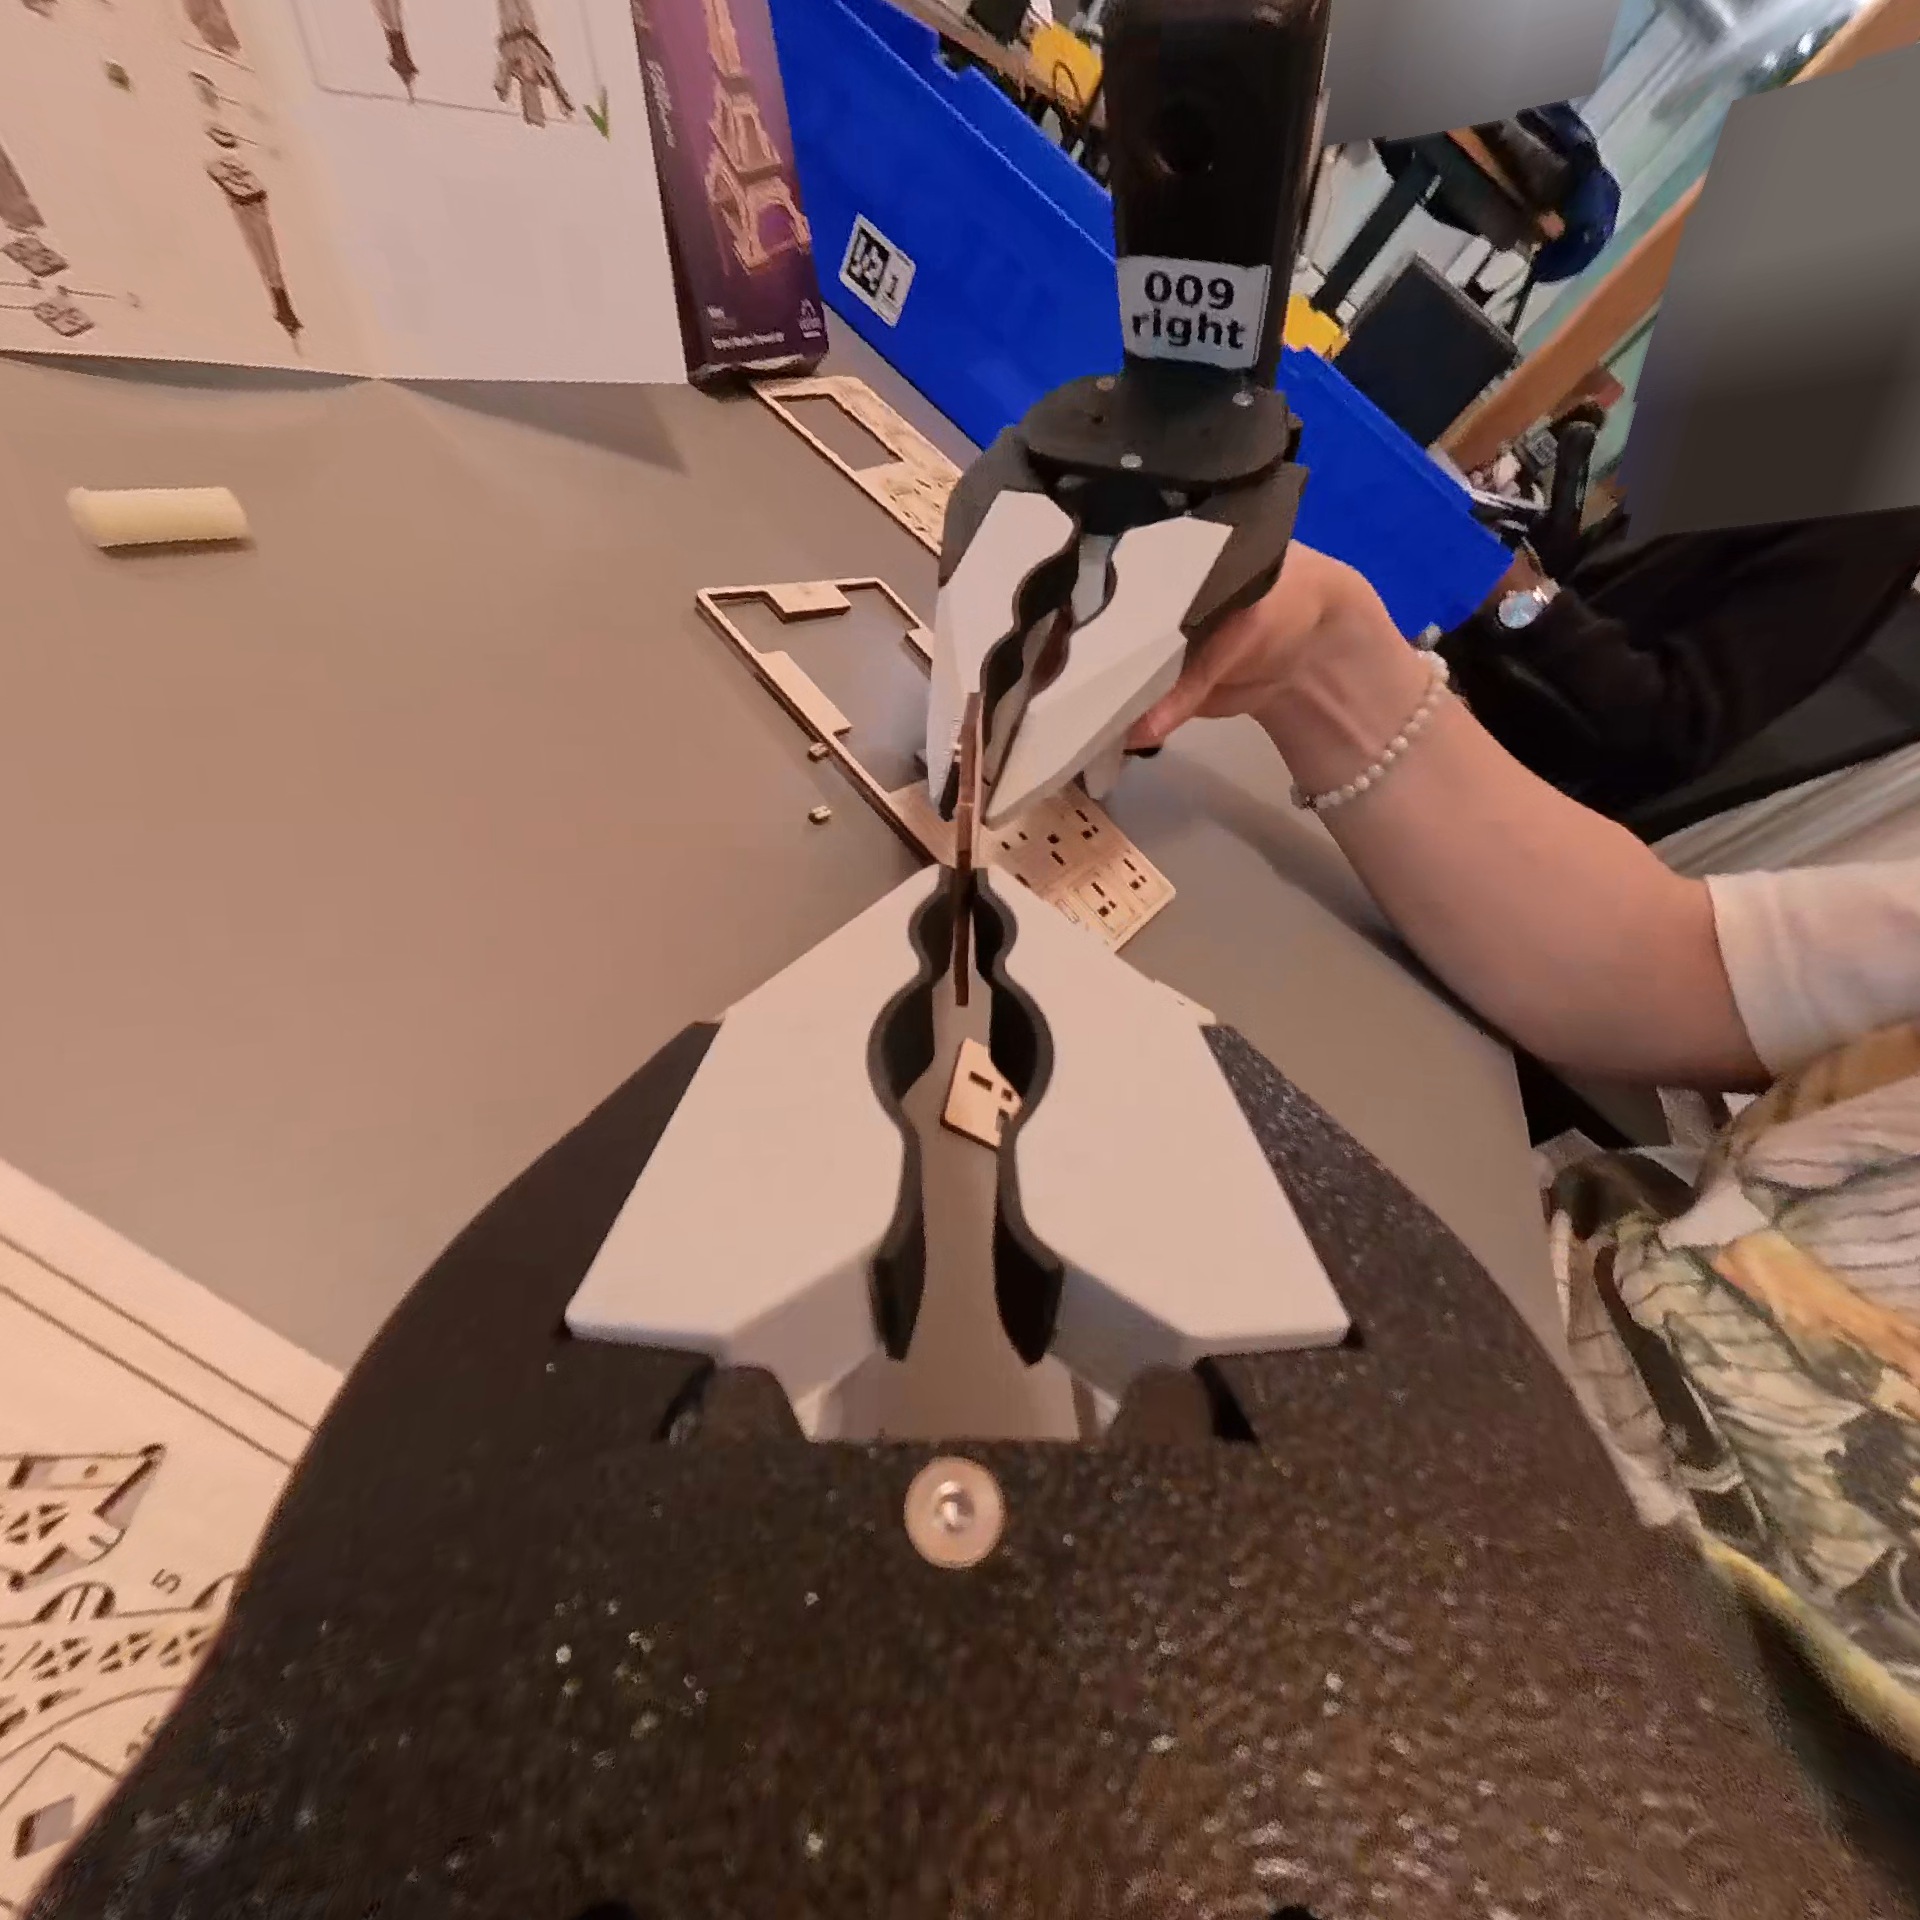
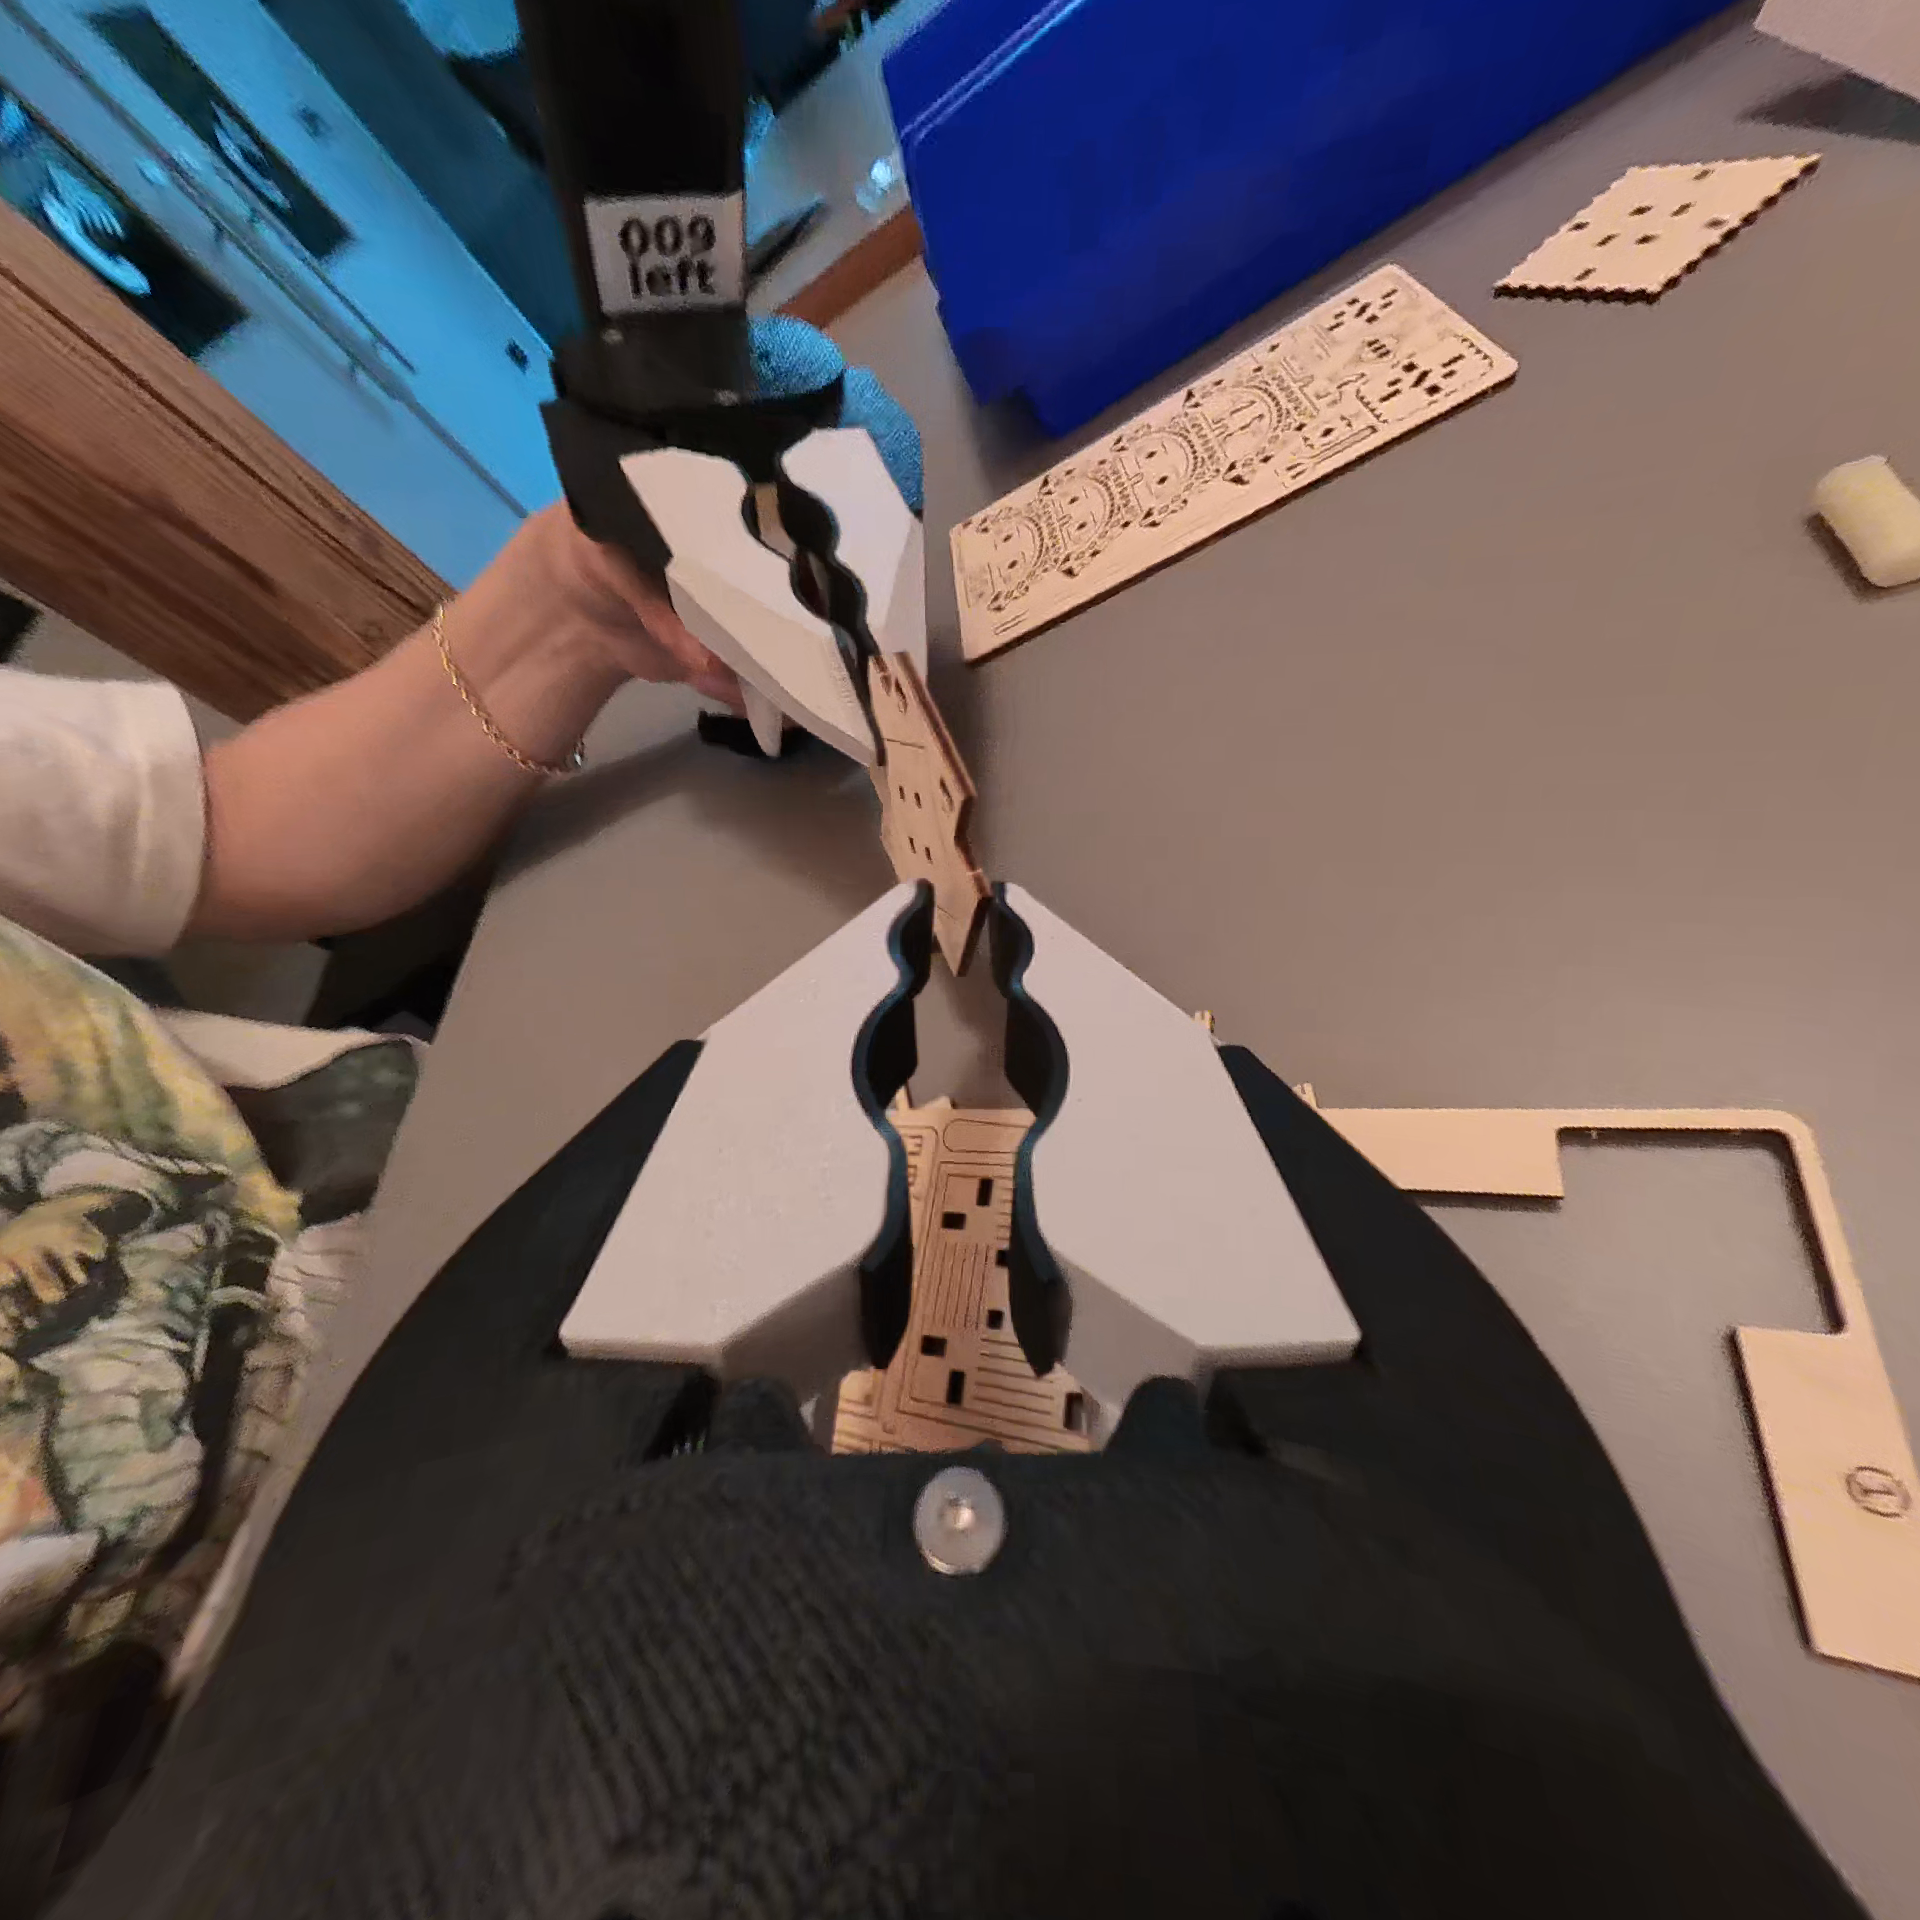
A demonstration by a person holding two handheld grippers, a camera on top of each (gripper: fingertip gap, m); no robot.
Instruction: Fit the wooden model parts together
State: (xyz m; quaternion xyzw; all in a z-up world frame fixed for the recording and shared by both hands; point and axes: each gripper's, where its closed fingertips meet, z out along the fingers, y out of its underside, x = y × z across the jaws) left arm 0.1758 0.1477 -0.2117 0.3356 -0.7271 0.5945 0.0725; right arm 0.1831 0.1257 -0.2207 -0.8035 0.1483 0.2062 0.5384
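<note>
A flat, light wooden part [image 2: 925, 800] with small slots and a notched edge hangs above the grey table [image 2: 1351, 831], between the two grippers. My left gripper [image 1: 964, 883] is shut on one end of it; in the left wrist view the part [image 1: 968, 831] shows edge-on. The right wrist view also shows the left gripper [image 2: 868, 686] clamped on the part. My right gripper [image 2: 956, 899] is open. The part's other end stands between its fingertips [image 2: 906, 914] with a slight gap. The right gripper also shows in the left wrist view [image 1: 966, 810].
A blue bin [image 2: 1247, 187] and a purple box [image 1: 727, 208] stand at the back. Wooden sheets lie around: a cut-out frame [image 2: 1662, 1153], an engraved sheet [image 2: 1226, 488], a square piece [image 2: 1652, 229], a slotted sheet [image 2: 956, 1268]. A white block [image 1: 156, 516] lies apart. Instruction sheets [image 1: 260, 156] stand behind. Only a small space, under 4 cm, lies between the two pairs of fingers. About 15 centimeters separates my right fingertips from the white block [image 1: 156, 516]. The right camera catches it too, in the right wrist view [image 2: 1846, 508].
</note>
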